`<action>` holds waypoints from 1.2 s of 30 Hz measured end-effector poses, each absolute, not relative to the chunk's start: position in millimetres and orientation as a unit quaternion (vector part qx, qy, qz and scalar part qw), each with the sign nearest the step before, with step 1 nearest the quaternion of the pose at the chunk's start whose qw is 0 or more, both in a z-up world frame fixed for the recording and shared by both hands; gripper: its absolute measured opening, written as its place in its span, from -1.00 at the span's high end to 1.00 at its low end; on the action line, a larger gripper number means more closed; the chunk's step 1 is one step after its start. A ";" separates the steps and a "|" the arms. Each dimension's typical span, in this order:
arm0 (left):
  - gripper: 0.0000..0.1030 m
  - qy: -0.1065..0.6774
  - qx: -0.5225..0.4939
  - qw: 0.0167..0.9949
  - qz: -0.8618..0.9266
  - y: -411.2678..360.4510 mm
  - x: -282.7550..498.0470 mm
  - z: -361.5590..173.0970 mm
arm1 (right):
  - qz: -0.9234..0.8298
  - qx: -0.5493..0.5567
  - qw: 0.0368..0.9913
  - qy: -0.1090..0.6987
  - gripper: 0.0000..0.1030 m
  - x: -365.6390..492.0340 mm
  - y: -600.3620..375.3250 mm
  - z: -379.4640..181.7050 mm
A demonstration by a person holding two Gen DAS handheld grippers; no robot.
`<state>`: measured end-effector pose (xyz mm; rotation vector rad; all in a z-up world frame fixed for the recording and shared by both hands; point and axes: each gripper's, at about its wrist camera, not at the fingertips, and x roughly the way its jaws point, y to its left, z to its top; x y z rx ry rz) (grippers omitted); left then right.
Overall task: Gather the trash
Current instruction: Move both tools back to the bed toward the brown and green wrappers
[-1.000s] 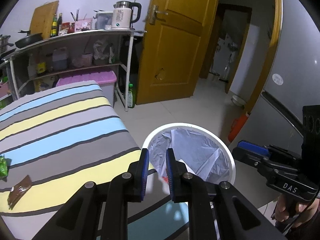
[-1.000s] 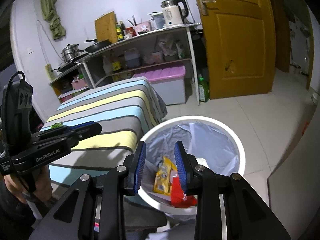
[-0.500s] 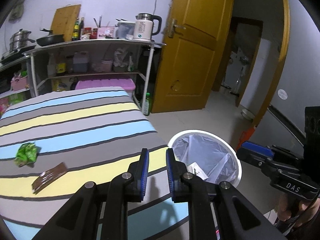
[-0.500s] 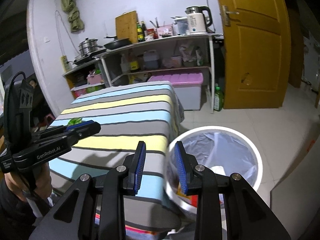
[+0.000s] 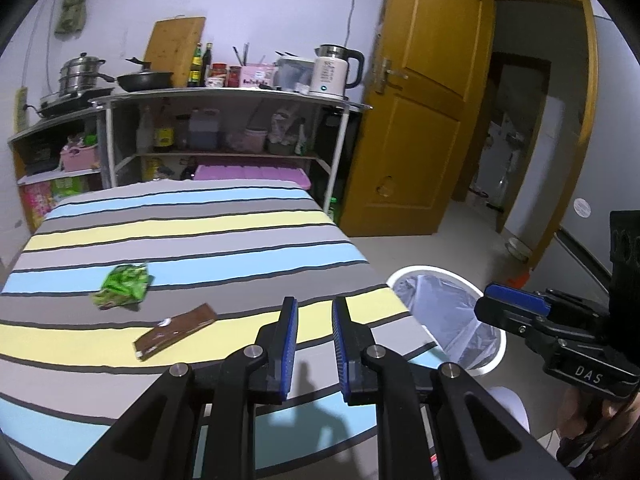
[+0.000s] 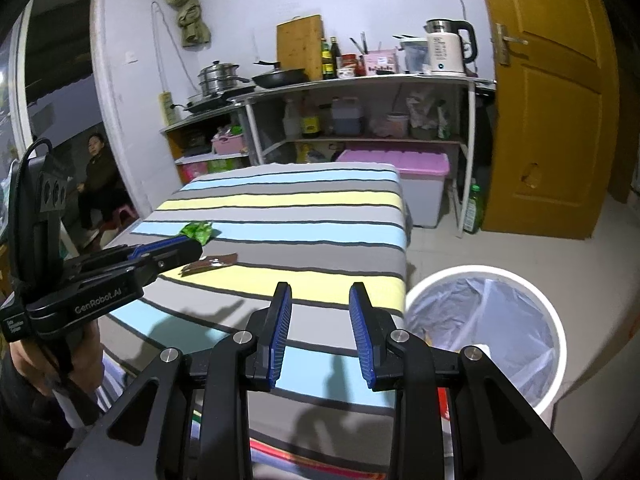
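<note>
A green crumpled wrapper (image 5: 123, 289) and a brown flat wrapper (image 5: 174, 331) lie on the striped table (image 5: 200, 240). They also show in the right wrist view, the green wrapper (image 6: 197, 232) and the brown wrapper (image 6: 210, 263). A white bin (image 5: 448, 320) with a clear liner stands on the floor at the table's right end, and also shows in the right wrist view (image 6: 486, 336). My left gripper (image 5: 314, 342) is open and empty above the table's near edge. My right gripper (image 6: 320, 334) is open and empty beside the bin.
A shelf rack (image 5: 224, 128) with pots, bottles and a kettle (image 5: 336, 72) stands behind the table. A purple-lidded box (image 6: 404, 184) sits under it. A wooden door (image 5: 420, 132) stands open at the right. A person (image 6: 98, 172) sits at far left.
Both grippers have swung left, away from over the bin and toward the table. The two wrappers have come into fuller view. Both grippers stay empty.
</note>
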<state>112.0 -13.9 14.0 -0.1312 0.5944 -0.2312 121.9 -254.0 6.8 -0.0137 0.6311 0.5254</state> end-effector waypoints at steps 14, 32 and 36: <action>0.68 0.289 -0.069 0.952 -0.069 25.4 101.0 7.3 | 0.282 -0.019 0.908 0.309 0.34 124.1 -229.9 2.7; 0.42 0.311 -0.056 0.948 -0.024 76.8 128.0 -18.9 | 0.303 -0.031 0.896 0.324 0.32 144.4 -208.3 -11.6; 0.42 0.327 -0.054 0.943 -0.019 86.7 143.5 -33.1 | 0.304 -0.033 0.893 0.331 0.32 149.7 -204.7 -16.3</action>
